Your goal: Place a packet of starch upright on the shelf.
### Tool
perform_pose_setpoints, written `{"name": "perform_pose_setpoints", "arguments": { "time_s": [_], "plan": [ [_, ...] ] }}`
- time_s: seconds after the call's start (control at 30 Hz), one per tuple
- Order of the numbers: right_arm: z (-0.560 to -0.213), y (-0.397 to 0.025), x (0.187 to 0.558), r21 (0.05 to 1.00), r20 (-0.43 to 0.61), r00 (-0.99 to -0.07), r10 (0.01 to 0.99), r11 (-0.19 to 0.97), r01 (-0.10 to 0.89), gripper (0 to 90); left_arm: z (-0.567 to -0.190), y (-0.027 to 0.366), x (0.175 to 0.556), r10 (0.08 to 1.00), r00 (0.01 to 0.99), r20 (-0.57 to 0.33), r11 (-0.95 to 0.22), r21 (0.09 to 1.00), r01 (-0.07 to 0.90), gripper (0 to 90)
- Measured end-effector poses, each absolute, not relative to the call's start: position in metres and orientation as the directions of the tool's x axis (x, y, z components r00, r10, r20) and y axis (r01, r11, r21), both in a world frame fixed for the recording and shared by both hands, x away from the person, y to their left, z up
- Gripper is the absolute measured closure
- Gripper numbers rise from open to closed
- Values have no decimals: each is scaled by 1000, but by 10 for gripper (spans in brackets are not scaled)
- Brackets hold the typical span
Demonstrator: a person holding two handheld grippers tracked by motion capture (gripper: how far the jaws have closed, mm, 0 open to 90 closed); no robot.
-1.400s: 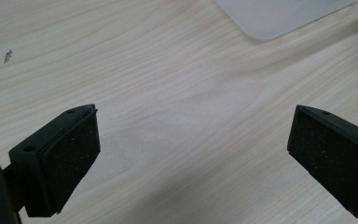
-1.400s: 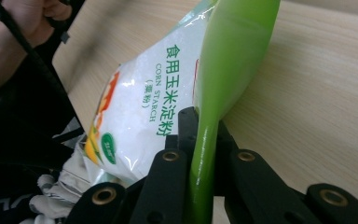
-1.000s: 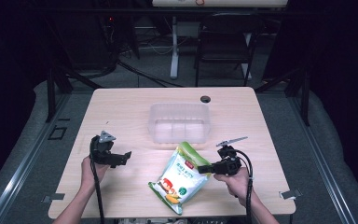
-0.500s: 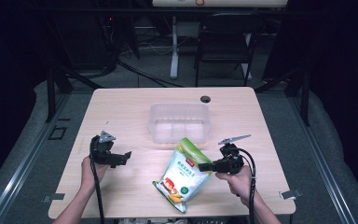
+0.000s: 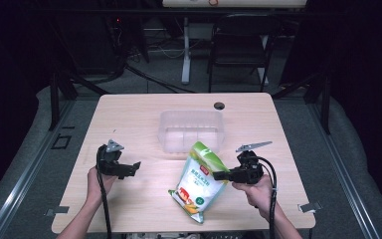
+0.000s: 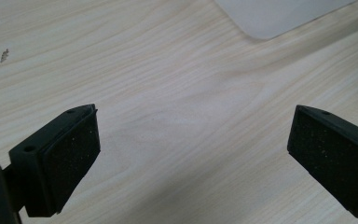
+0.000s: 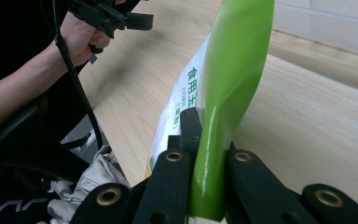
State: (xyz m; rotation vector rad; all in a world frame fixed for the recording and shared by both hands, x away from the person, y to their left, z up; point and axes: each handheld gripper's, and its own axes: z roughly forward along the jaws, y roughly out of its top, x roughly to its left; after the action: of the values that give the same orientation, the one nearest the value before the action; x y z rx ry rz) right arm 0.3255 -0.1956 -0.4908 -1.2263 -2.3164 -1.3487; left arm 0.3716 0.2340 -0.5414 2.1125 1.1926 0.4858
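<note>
The right claw (image 5: 218, 175) pinches the edge of the green and white printed plastic snack bag (image 5: 199, 181), which lies on the pale wooden counter (image 5: 129, 119) just before the clear plastic tub (image 5: 191, 130); the left claw (image 5: 135, 168) hovers spread, apart

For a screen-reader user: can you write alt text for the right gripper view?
The right tongs are shut on the green edge of a snack bag above a wooden table. Farther off, the person's other hand holds the left tongs.
</note>
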Motion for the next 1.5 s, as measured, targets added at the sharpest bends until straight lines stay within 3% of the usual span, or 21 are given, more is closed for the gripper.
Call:
{"name": "perform_pose_setpoints", "arguments": {
  "time_s": [1.5],
  "plan": [
    [-457, -196, 321, 701, 497, -687, 530, 221, 678, 900, -542, 231, 371, 851, 525, 8, -384, 692, 611, 23]
  ]
}}
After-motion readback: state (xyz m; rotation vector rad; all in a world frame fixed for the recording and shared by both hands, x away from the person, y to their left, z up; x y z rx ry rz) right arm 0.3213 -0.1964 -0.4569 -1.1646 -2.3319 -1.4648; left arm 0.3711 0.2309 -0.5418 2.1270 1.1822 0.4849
